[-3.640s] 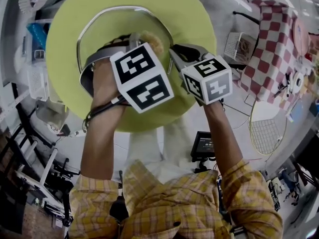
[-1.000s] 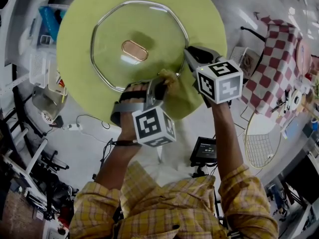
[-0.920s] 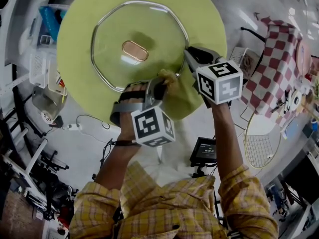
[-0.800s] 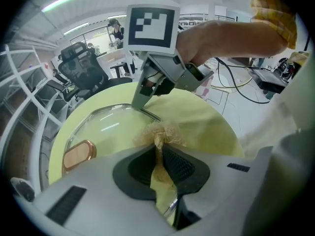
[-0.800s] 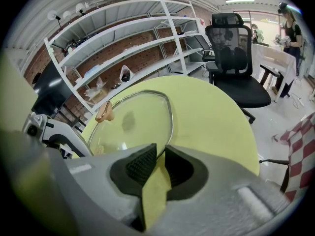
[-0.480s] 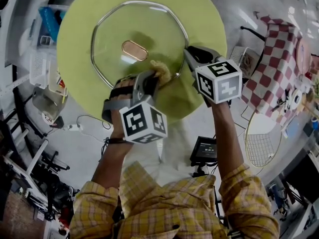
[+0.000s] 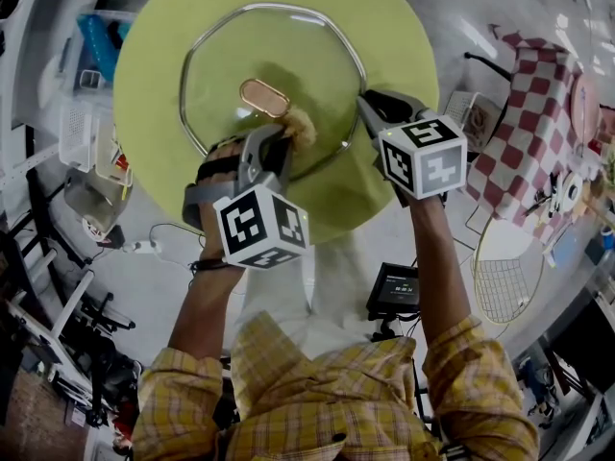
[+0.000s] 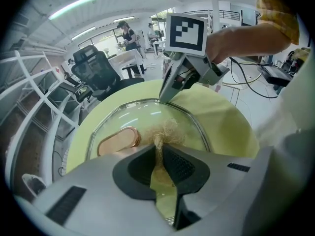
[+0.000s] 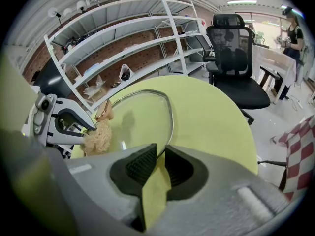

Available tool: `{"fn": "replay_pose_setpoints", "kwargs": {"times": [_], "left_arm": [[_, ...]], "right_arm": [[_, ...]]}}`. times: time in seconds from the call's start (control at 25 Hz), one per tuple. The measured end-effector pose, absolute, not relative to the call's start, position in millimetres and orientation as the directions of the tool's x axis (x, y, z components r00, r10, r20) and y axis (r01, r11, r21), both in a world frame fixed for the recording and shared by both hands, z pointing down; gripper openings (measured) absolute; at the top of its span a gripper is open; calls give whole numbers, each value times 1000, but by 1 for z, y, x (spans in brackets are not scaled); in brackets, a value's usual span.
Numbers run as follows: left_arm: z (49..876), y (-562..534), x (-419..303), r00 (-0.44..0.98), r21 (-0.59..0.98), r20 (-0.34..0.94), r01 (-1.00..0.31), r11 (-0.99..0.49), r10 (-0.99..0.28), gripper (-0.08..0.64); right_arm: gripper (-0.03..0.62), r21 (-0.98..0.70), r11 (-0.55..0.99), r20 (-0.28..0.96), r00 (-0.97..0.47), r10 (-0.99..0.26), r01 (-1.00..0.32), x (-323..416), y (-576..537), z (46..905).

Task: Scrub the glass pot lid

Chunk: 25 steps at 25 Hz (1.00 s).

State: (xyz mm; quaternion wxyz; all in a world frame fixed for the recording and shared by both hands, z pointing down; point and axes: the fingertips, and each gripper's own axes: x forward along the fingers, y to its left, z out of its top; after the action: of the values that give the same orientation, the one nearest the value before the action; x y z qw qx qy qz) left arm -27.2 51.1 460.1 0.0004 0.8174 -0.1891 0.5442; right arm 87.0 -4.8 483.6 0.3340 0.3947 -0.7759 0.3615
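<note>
The glass pot lid (image 7: 231, 60) lies flat on the round green table (image 7: 394, 36), in the upper centre of the head view. The right gripper (image 7: 369, 109) has its jaws pinched on the lid's metal rim at the right edge, steadying it. The left gripper (image 7: 277, 144) is clamped on a tan fibrous scrubber (image 7: 300, 123), whose tuft rests on the glass just below and right of the copper knob (image 7: 265, 97). Scrubbing well likely calls for pressing the tuft flat, sweeping short overlapping strokes round the knob, and holding the rim firmly so the lid cannot skate.
</note>
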Motion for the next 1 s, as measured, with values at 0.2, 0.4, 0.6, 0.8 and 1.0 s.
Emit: {"fn": "replay_pose_setpoints", "kwargs": {"times": [0.2, 0.4, 0.6, 0.8, 1.0], "left_arm": [[460, 49, -33, 330, -222, 888, -300, -928, -319, 48], [459, 49, -38, 339, -231, 881, -299, -926, -329, 47], [460, 52, -40, 338, -242, 878, -299, -923, -340, 46], [461, 61, -46, 324, -245, 881, -310, -919, -344, 46], [464, 72, -51, 311, -239, 887, -326, -915, -342, 46]], "right_arm": [[49, -295, 424, 807, -461, -369, -856, 87, -4, 484], [49, -295, 422, 805, -461, -373, -857, 87, -5, 484], [49, -296, 417, 805, -459, -376, -859, 86, -4, 484], [49, -297, 413, 801, -460, -382, -861, 87, -4, 484], [49, -294, 414, 803, -458, -382, -861, 87, -3, 485]]}}
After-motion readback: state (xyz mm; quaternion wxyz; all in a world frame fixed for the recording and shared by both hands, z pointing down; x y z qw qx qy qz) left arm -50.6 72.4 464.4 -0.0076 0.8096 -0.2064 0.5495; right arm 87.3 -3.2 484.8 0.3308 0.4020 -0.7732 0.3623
